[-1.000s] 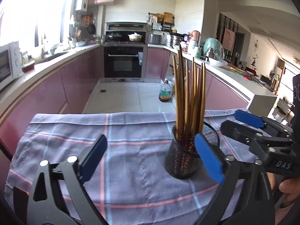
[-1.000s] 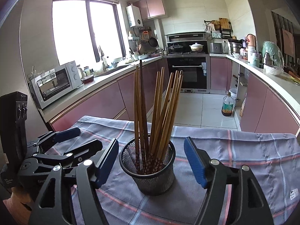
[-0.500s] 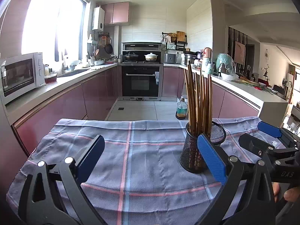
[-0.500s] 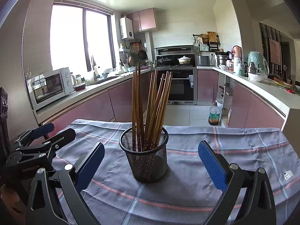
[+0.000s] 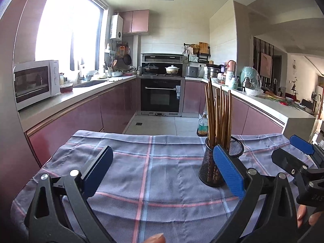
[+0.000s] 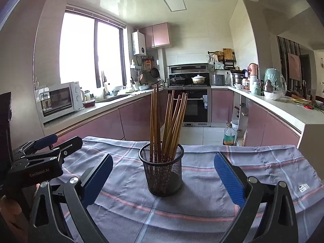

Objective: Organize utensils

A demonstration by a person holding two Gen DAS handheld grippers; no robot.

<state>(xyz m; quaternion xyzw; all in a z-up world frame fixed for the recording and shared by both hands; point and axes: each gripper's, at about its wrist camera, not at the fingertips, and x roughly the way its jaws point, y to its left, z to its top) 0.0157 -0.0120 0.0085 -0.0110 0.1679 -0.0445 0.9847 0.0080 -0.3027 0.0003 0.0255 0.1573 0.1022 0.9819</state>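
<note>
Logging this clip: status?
Left gripper, right gripper open, empty. Brown wooden chopsticks upright in black mesh cup. Nothing blocking.

Daylight floods in from the big window (image 6: 91, 50) on my left and it blows out to pure white in both views, with haze bleeding onto the frame and the wall beside it. The ceiling (image 6: 141, 4) carries a soft sheen of reflected light. Everything else is evenly lit and sharp enough, with no motion blur that I can see. Shadows on the checked cloth (image 5: 162, 172) are soft and fall toward me. Fisheye bending curves the countertops (image 5: 85, 93) and walls strongly, and the corners go dark with vignetting.
</note>
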